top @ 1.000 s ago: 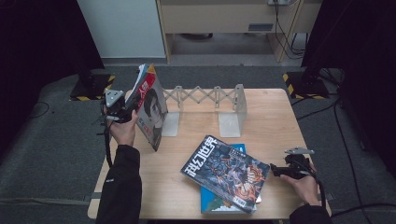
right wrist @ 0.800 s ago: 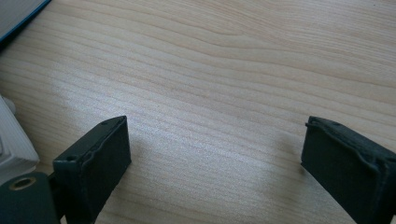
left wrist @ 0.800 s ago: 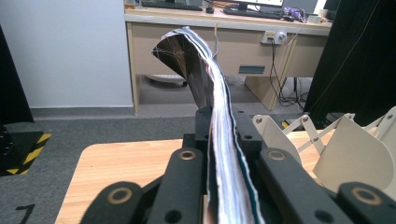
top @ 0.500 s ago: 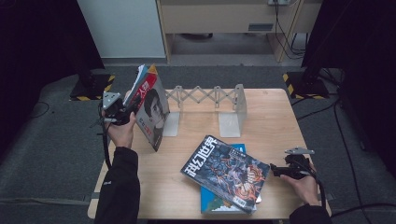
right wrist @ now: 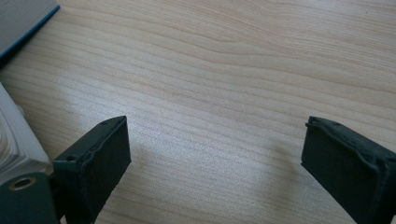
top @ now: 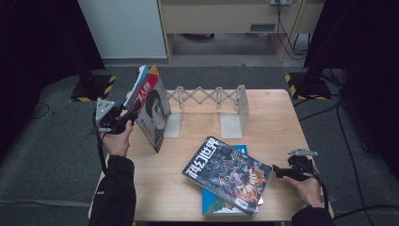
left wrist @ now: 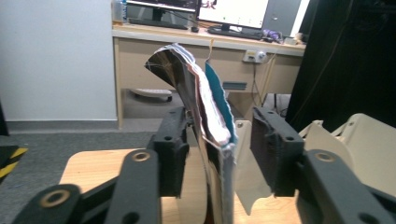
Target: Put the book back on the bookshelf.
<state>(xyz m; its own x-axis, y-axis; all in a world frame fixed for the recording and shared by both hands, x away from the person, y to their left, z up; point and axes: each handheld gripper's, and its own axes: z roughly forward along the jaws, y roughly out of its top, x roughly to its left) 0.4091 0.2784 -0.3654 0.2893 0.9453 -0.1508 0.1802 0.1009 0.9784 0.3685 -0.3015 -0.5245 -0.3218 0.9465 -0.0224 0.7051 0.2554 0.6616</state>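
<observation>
From my seat at the far end of the link, starting at the left edge of the table (top: 155,188): my left gripper (top: 133,109) sits at the spine side of the standing magazines (top: 151,108), a small bundle propped upright and leaning a little, just left of the folding metal book rack (top: 207,101). In the left gripper view the bundle's edge (left wrist: 212,126) stands between my two black jaws; the jaws have just been opening, and I see a clear gap on the right pad's side, while the left pad sits very close to the glossy cover, so the jaws are apart and no longer clamping. Moving toward the middle, a magazine with a dark illustrated cover (top: 228,172) lies flat and skewed on top of a blue book (top: 221,202), near the front edge. At the far right, my right gripper (top: 278,172) rests low over bare wood just beside that stack, its jaws wide apart with nothing between them; the right gripper view shows the stack's page edges (right wrist: 11,144) at the left
</observation>
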